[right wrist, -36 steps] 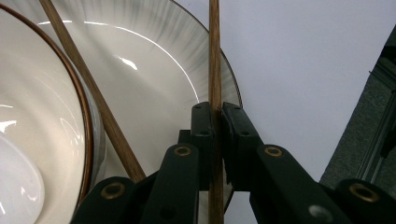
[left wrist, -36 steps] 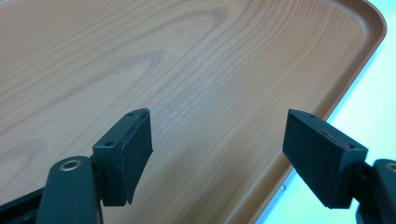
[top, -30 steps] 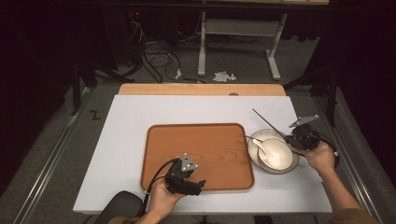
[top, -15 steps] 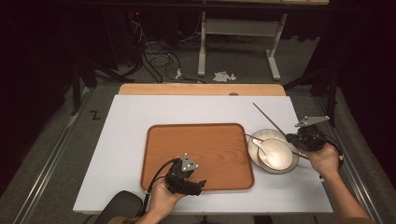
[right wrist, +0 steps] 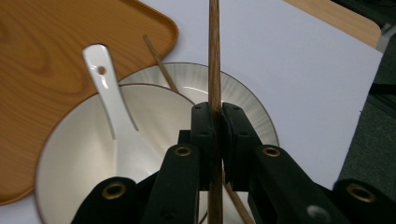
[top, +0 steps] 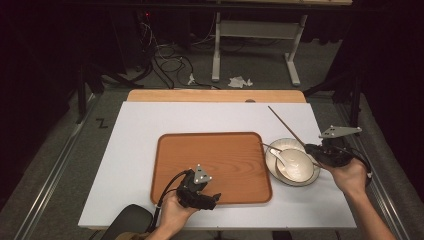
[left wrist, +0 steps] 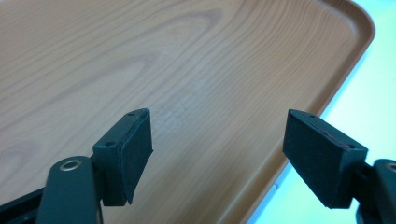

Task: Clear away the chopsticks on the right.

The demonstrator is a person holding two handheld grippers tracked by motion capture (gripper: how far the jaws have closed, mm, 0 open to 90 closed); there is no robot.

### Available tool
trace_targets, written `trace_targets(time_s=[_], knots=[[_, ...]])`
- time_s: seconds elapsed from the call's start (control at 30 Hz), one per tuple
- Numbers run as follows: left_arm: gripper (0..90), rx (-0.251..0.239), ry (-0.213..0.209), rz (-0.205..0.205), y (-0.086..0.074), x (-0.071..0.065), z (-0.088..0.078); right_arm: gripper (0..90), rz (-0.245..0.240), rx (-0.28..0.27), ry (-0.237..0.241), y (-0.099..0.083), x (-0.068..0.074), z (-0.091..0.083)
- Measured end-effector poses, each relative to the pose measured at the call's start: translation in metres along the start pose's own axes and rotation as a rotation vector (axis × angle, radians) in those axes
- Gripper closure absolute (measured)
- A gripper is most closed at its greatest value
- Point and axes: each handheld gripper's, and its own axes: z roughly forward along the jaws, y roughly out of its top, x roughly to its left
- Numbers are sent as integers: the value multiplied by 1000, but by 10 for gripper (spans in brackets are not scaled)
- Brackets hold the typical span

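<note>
A white bowl (top: 295,165) sits on a white plate (top: 272,150) just right of the wooden tray (top: 215,150). In the bowl lies a white spoon (right wrist: 107,93). My right gripper (top: 314,149) hangs over the plate's right edge, shut on a wooden chopstick (top: 287,125) that slants up and back to the left. The right gripper view shows this chopstick (right wrist: 214,56) clamped between the jaws of my right gripper (right wrist: 215,140). A second chopstick (right wrist: 159,63) lies across the plate's rim. My left gripper (top: 214,197) rests open over the tray's near edge, and between the pads (left wrist: 135,144) shows only bare tray wood (left wrist: 140,56).
The things stand on a white table sheet (top: 140,150) with a wooden strip (top: 215,96) along its far edge. Beyond the table are a dark floor, cables and a desk frame (top: 260,30). A dark chair back (top: 125,220) sits at the near left edge.
My right gripper has risen and drifted right with the chopstick, whose far tip now stands higher over the table. The left gripper has kept still.
</note>
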Motion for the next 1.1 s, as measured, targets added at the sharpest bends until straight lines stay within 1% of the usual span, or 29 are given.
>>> trace_targets(time_s=[0.03, 0.07, 0.13, 0.17, 0.2, 0.27, 0.33, 0.4, 0.43, 0.47, 0.57, 0.63, 0.67, 0.7, 0.77, 0.83, 0.87, 0.93, 1.0, 1.03, 1.1], knots=[[243, 2, -1, 2, 0, 0, 0, 850, -10, -10, 4, 0, 2, -2], [243, 2, 0, 4, 0, -1, 0, 850, -15, -17, 9, 0, 11, -8], [243, 1, 0, 4, 0, 0, 0, 849, -45, -25, 7, 0, 21, -14], [243, 0, 3, 3, 0, 0, 0, 849, -41, -29, 16, 0, 26, -17], [243, 0, 3, 3, 0, 0, 0, 849, -41, -29, 16, 0, 26, -17], [243, 0, 5, 4, 0, 0, -1, 849, -42, -49, 33, -2, 33, -22], [243, -3, 3, 1, 0, 0, -1, 849, -24, -46, 45, -4, 38, -23], [243, -1, 6, 5, 0, -1, -1, 849, -34, -41, 46, -5, 43, -21], [243, -2, 7, 7, 0, -1, -1, 849, -30, -49, 63, -6, 49, -22], [243, -3, 8, 5, 0, -1, -1, 848, -30, -49, 63, -6, 49, -22], [243, -3, 8, 3, 0, 0, -2, 848, -40, -55, 79, -6, 58, -24], [243, -5, 9, 3, -1, 0, -2, 848, -59, -40, 84, -6, 66, -22], [243, -4, 10, 4, -1, 0, -2, 848, -78, -33, 74, -5, 70, -20], [243, -4, 10, 5, -1, 0, -2, 848, -90, -25, 76, -5, 75, -17], [243, -7, 8, 5, -1, 0, -3, 848, -94, -24, 91, -4, 81, -13], [243, -10, 9, 5, -1, 0, -3, 848, -87, -26, 108, -4, 90, -7], [243, -11, 11, 4, -1, 0, -3, 848, -86, -15, 112, -3, 95, -4], [243, -11, 14, 4, -1, 0, -3, 848, -89, -9, 123, -3, 104, 3], [243, -10, 13, 6, -1, 0, -3, 848, -100, -4, 123, -2, 114, 11], [243, -7, 14, 9, -1, -1, -3, 848, -98, 0, 135, -2, 120, 15], [243, -6, 13, 11, -1, -1, -3, 848, -103, 9, 143, -2, 127, 21]])
